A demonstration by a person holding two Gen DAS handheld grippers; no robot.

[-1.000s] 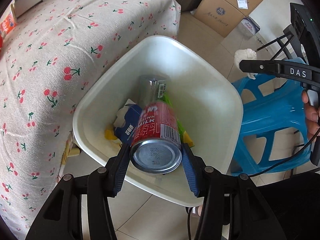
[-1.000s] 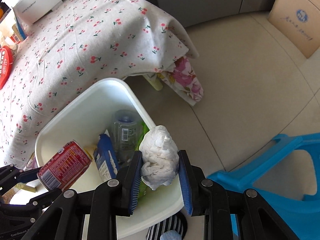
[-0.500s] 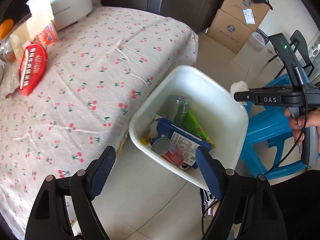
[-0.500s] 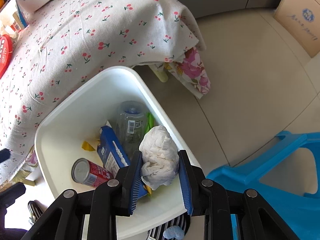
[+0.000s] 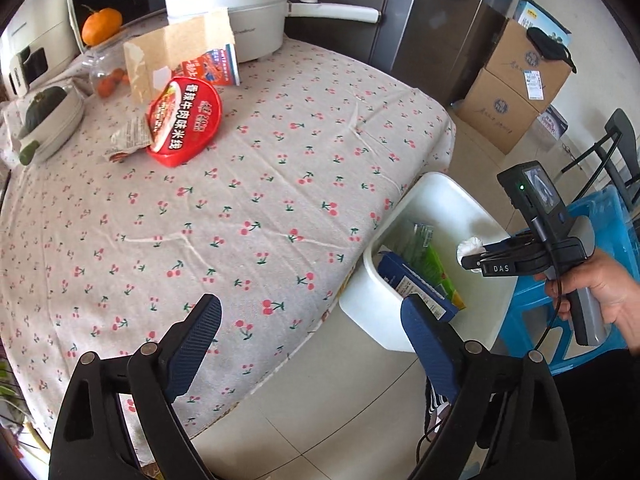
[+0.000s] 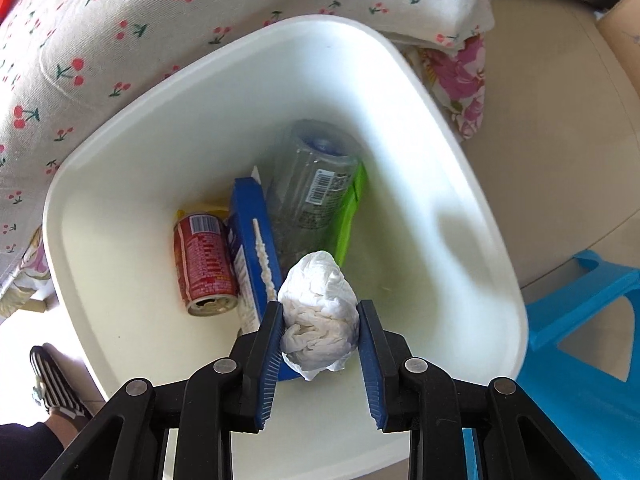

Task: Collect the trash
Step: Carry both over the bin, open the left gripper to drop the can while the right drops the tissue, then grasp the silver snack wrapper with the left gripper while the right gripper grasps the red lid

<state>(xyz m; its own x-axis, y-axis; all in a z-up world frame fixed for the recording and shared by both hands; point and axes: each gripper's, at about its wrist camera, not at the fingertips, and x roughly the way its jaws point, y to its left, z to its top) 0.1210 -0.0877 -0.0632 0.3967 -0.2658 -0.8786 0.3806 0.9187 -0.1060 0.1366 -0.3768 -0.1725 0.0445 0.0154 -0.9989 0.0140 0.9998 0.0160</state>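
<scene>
My right gripper (image 6: pixel 320 312) is shut on a crumpled white tissue (image 6: pixel 318 316) and holds it above the open white bin (image 6: pixel 472 184). The bin holds a red can (image 6: pixel 204 260), a blue carton (image 6: pixel 252 252), a clear plastic bottle (image 6: pixel 316 184) and a green wrapper (image 6: pixel 348 216). In the left wrist view the right gripper (image 5: pixel 474 256) hangs over the bin (image 5: pixel 444 196) with the tissue (image 5: pixel 470 245) at its tip. My left gripper (image 5: pixel 312 320) is open and empty, above the table edge beside the bin. A red noodle-bowl lid (image 5: pixel 184 122) and a crumpled wrapper (image 5: pixel 128 138) lie on the table.
The table has a cherry-print cloth (image 5: pixel 240 200). At its far side stand a white cooking pot (image 5: pixel 232 4), a torn cardboard box (image 5: pixel 176 52), an orange (image 5: pixel 102 26) and a bowl (image 5: pixel 48 120). A blue plastic stool (image 6: pixel 580 340) stands right of the bin. Cardboard boxes (image 5: pixel 516 88) sit by the wall.
My left gripper let the red can go into the bin, opened, and drew back over the table. My right gripper moved over the bin with the tissue.
</scene>
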